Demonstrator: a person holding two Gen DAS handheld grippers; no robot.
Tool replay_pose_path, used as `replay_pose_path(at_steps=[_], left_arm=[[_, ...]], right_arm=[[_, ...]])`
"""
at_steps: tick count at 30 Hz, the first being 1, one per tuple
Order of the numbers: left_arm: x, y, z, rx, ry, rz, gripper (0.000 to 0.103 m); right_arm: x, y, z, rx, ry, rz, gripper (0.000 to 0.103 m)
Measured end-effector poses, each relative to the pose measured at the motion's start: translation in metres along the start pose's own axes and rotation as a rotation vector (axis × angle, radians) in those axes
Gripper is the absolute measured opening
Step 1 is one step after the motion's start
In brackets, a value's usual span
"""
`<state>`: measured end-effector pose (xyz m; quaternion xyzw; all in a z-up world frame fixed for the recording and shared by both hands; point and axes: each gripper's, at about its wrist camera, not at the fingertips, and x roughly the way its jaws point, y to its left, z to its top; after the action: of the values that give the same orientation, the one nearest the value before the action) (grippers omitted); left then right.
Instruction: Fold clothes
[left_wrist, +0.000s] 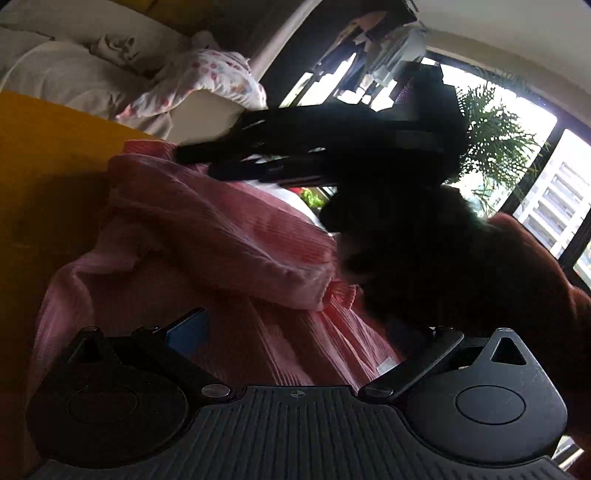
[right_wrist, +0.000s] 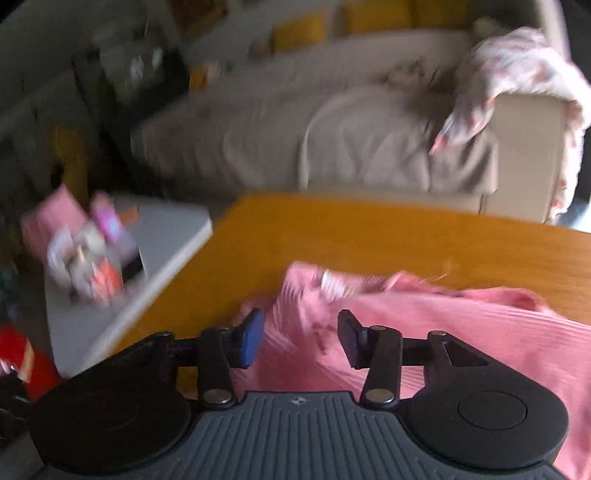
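Note:
A pink ribbed garment (left_wrist: 221, 236) lies bunched on the orange wooden table (left_wrist: 44, 177). My left gripper (left_wrist: 295, 332) is open, its fingers spread wide over the pink cloth. The right gripper shows in the left wrist view as a dark shape (left_wrist: 332, 147) reaching over the garment's far edge. In the right wrist view the pink garment (right_wrist: 443, 332) lies under and in front of my right gripper (right_wrist: 301, 338), which is open with cloth between its blue-padded finger (right_wrist: 253, 338) and the other finger. The view is blurred.
A beige sofa (right_wrist: 332, 140) with a floral cloth (right_wrist: 517, 74) on its arm stands behind the table. A grey side table (right_wrist: 166, 236) with small items stands left. A large window with a plant (left_wrist: 495, 140) is at the right in the left wrist view.

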<state>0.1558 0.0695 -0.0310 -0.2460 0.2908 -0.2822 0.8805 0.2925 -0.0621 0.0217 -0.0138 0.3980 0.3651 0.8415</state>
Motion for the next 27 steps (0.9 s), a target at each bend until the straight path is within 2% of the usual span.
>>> replay_pose_path(at_steps=[1, 2, 4, 5, 7, 8, 9, 11, 13, 15, 16, 20, 24, 25, 26, 27], left_arm=[[0.000, 0.000, 0.000, -0.002, -0.003, -0.002, 0.103], [-0.001, 0.002, 0.000, -0.011, -0.003, -0.006, 0.103], [-0.001, 0.005, 0.000, -0.030, -0.005, -0.015, 0.103], [-0.001, 0.006, 0.001, -0.038, -0.005, -0.019, 0.103], [0.000, 0.007, 0.001, -0.045, 0.000, -0.024, 0.103], [0.000, 0.008, 0.001, -0.049, 0.003, -0.026, 0.103], [0.000, 0.008, 0.001, -0.050, 0.002, -0.027, 0.103], [0.000, 0.008, 0.001, -0.052, 0.001, -0.029, 0.103], [0.000, 0.008, 0.000, -0.053, 0.000, -0.030, 0.103], [0.000, 0.009, 0.000, -0.055, -0.001, -0.033, 0.103], [0.001, 0.009, 0.000, -0.056, -0.001, -0.033, 0.103], [0.002, 0.010, 0.000, -0.059, -0.003, -0.035, 0.103], [0.001, 0.011, 0.000, -0.068, -0.012, -0.044, 0.103], [0.001, 0.012, 0.000, -0.072, -0.016, -0.048, 0.103], [0.000, 0.013, 0.000, -0.076, -0.020, -0.051, 0.103], [0.000, 0.013, 0.001, -0.079, -0.024, -0.055, 0.103]], right_arm=[[0.003, 0.008, -0.002, -0.033, 0.011, -0.002, 0.009], [-0.001, 0.018, -0.002, -0.079, -0.003, -0.003, 0.004], [-0.024, 0.035, -0.002, -0.163, -0.097, -0.036, 0.002], [-0.038, 0.038, 0.000, -0.197, -0.155, -0.091, 0.002], [-0.067, 0.042, 0.002, -0.293, -0.271, -0.274, 0.002], [-0.078, 0.043, 0.002, -0.345, -0.313, -0.372, 0.002], [-0.091, 0.039, 0.002, -0.355, -0.333, -0.424, 0.002], [-0.120, 0.019, 0.004, -0.261, -0.337, -0.417, 0.002], [-0.143, -0.007, -0.004, -0.093, -0.306, -0.336, 0.011], [-0.159, -0.036, -0.026, 0.112, -0.259, -0.210, 0.046], [-0.164, -0.049, -0.038, 0.200, -0.235, -0.161, 0.048], [-0.161, -0.080, -0.099, 0.423, -0.148, -0.084, 0.048], [-0.139, -0.087, -0.125, 0.466, -0.105, -0.067, 0.046], [-0.132, -0.085, -0.126, 0.453, -0.091, -0.063, 0.041], [-0.126, -0.077, -0.119, 0.416, -0.090, -0.063, 0.015], [-0.124, -0.065, -0.109, 0.353, -0.109, -0.066, 0.007]])
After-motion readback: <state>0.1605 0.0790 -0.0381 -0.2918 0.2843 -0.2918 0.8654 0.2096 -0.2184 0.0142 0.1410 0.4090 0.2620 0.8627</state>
